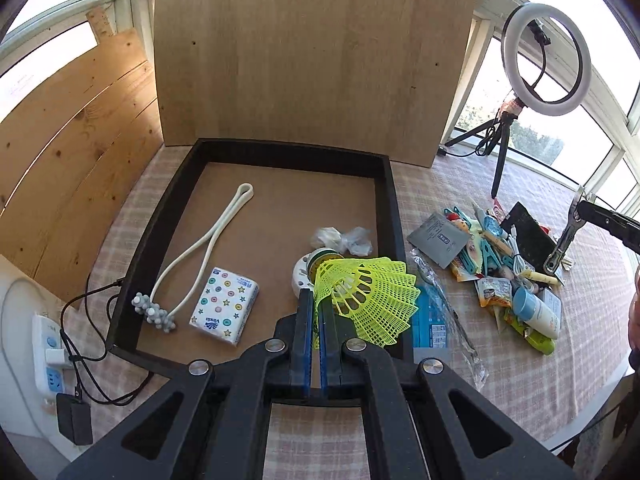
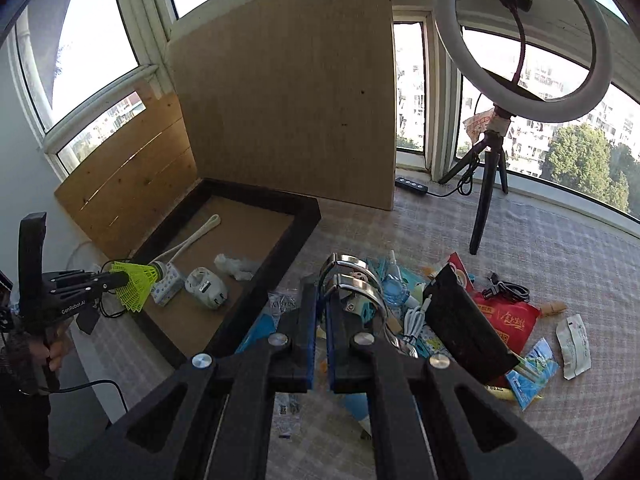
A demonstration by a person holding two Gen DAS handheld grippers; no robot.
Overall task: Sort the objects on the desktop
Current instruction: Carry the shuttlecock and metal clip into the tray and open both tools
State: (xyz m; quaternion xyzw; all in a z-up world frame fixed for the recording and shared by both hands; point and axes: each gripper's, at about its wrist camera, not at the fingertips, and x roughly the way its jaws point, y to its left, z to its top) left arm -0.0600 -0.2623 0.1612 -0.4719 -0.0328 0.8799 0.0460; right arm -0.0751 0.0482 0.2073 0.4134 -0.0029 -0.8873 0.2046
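My left gripper (image 1: 316, 300) is shut on a yellow plastic shuttlecock (image 1: 368, 296) and holds it above the near right part of the black-framed tray (image 1: 168, 204); it also shows in the right wrist view (image 2: 134, 280). The tray holds a white loop massager (image 1: 200, 248), a tissue pack (image 1: 224, 306), crumpled plastic (image 1: 344, 238) and a white round device (image 1: 304, 272). My right gripper (image 2: 320, 292) is shut on a metal clip (image 2: 356, 280) above the pile of small objects (image 2: 460, 320), which also shows in the left wrist view (image 1: 508, 268).
A wooden board (image 1: 312, 56) stands behind the tray. A ring light on a tripod (image 2: 520, 40) stands at the back right. A power strip (image 1: 48, 352) and cables lie at the left. A checked cloth (image 2: 560, 240) covers the table.
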